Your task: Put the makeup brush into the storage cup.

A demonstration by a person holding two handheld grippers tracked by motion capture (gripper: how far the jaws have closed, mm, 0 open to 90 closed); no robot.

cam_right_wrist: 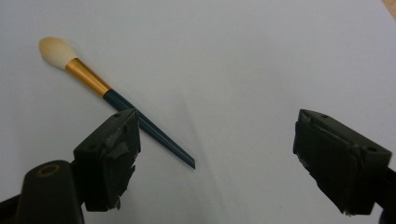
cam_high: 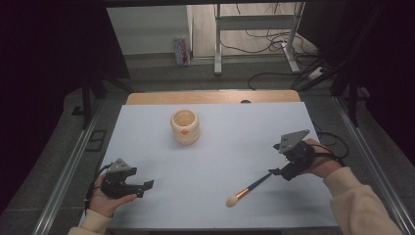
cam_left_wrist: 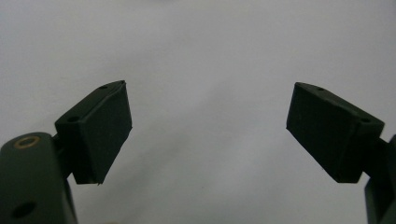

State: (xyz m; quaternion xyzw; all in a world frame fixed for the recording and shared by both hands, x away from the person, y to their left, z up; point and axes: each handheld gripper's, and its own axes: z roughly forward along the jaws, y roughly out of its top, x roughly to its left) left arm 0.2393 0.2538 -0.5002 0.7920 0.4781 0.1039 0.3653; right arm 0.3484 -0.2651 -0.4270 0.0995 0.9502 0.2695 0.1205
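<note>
- High view: a makeup brush (cam_high: 248,189) lies flat on the pale table (cam_high: 220,147), toward its near right part, with the cream bristle head pointing at the near edge and the dark handle running up and to the right.
- High view: the right gripper (cam_high: 277,172), held in the person's right hand (cam_high: 318,161), sits at the handle's far tip; from this angle it cannot be told whether a jaw touches the handle.
- High view: the left gripper (cam_high: 144,188) rests low at the near left of the table in the left hand (cam_high: 105,198), well apart from the brush, its tips pointing right.
- High view: a cream ribbed cup (cam_high: 185,126) with a small orange mark stands upright farther back, near the table's middle.
- Left gripper view: the two black jaws stand wide apart with bare table surface (cam_left_wrist: 205,70) between them.
- Right gripper view: the jaws are spread wide, with nothing clamped. The brush (cam_right_wrist: 116,100) lies slantwise on the table (cam_right_wrist: 243,60), its head at upper left, gold ferrule next, then the dark blue handle, which passes behind the left-hand jaw and ends between the jaws, nearer that one.
</note>
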